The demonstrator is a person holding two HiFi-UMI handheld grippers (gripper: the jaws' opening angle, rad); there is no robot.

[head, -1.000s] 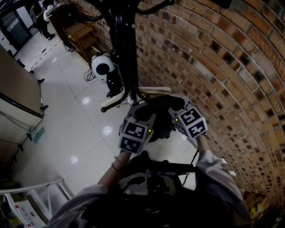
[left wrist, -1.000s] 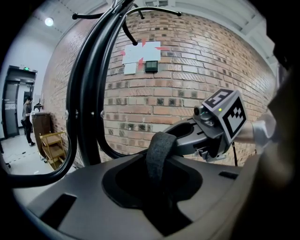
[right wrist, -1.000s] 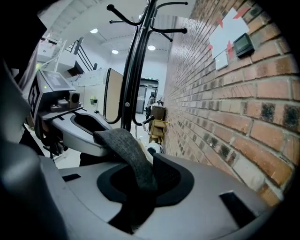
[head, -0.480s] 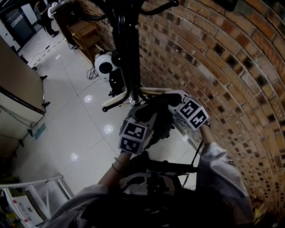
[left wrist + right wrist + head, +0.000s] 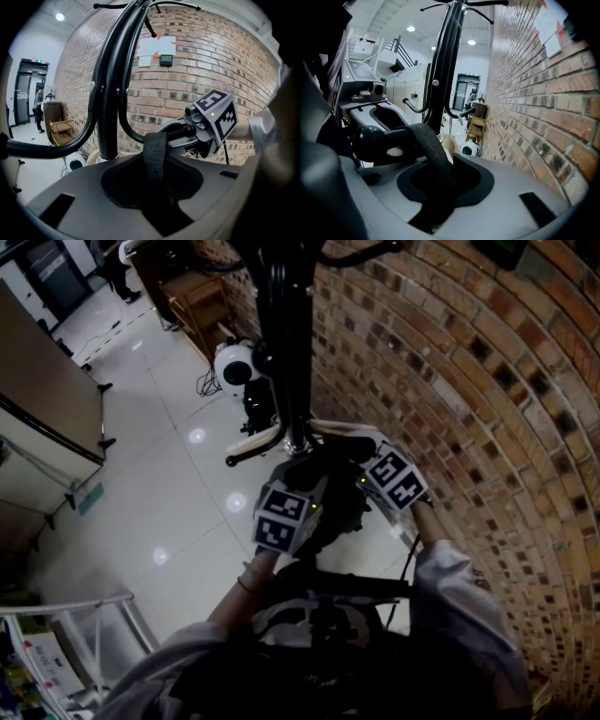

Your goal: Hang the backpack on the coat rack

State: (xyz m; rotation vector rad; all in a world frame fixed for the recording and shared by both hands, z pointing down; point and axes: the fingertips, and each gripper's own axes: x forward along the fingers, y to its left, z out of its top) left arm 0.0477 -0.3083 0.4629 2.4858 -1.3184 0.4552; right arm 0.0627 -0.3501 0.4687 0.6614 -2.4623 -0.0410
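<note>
My left gripper (image 5: 305, 479) has its jaws opening, and a dark strap (image 5: 154, 150) stands between them, rising straight out of the gap; I cannot see the pads pressing on it. My right gripper (image 5: 361, 457) has its jaws clamped on the same strap, which climbs out of their gap and bends over the top of a black peg (image 5: 370, 139) just behind its ball end. That peg is the tip of a low curved arm of the coat rack (image 5: 286, 334), so the strap lies draped across it with one of my grippers on either side, close together and facing each other across the arm. The backpack (image 5: 339, 512) is a dark mass just below and between my two grippers in the head view, near the rack's black pole. The rack stands close to a brick wall (image 5: 450, 381) on my right, on a glossy white tiled floor (image 5: 169, 493). A round white device (image 5: 234, 362) sits on the floor just beyond the rack's foot, and white sheets of paper (image 5: 157, 47) are fixed high on the bricks.
</note>
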